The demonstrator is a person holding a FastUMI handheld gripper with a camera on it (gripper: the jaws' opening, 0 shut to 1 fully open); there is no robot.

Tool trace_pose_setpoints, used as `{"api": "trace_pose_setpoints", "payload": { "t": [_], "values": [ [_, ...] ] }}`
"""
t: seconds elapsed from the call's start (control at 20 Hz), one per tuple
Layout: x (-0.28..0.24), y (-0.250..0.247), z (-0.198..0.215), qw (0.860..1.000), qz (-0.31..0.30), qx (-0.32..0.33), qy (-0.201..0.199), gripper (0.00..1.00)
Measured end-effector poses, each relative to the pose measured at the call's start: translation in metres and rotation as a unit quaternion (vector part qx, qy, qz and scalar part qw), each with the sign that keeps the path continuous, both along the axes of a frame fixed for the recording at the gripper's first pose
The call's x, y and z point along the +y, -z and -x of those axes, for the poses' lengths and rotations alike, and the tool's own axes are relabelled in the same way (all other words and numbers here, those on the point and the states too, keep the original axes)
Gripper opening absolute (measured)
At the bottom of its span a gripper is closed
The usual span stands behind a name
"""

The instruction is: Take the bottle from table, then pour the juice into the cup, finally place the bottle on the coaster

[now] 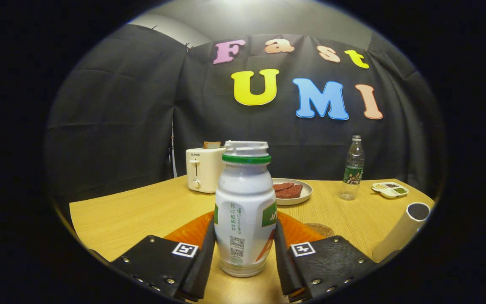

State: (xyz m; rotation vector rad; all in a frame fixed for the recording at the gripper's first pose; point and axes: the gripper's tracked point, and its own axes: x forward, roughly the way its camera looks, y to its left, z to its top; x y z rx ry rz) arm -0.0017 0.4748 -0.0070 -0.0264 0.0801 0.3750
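The bottle (245, 211) stands upright on the table (141, 211), between the gripper (245, 253) fingers, which press on its two sides. An orange plate (192, 231) lies behind it, the coaster (321, 230) just beyond, the cup (403, 230) to the right.

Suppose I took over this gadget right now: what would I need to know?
Hand-held gripper: fingers on either side of the juice bottle, close against it; I cannot tell whether they press.
Bottle stands upright on the table, top already open.
Cup: off to the right, tilted in this fisheye view.
Coaster: just beyond the right finger, bare.
Done: the approach to the bottle.
Left: lift, pour into the cup, place the bottle on the coaster.
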Motion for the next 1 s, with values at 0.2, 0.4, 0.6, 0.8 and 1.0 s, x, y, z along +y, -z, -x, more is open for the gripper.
{"api": "trace_pose_setpoints", "payload": {
  "t": [0.2, 0.4, 0.6, 0.8, 1.0],
  "values": [
    [-0.010, -0.012, -0.001, 0.997, -0.073, 0.004, 0.005, 0.65],
    [-0.024, -0.032, -0.003, 0.988, -0.155, 0.000, 0.012, 0.65],
    [-0.037, -0.051, -0.002, 0.971, -0.237, -0.001, 0.016, 0.64],
    [-0.056, -0.059, -0.003, 0.946, -0.322, 0.009, 0.033, 0.64],
    [-0.076, -0.065, -0.006, 0.910, -0.411, 0.019, 0.056, 0.64]
  ]
}}
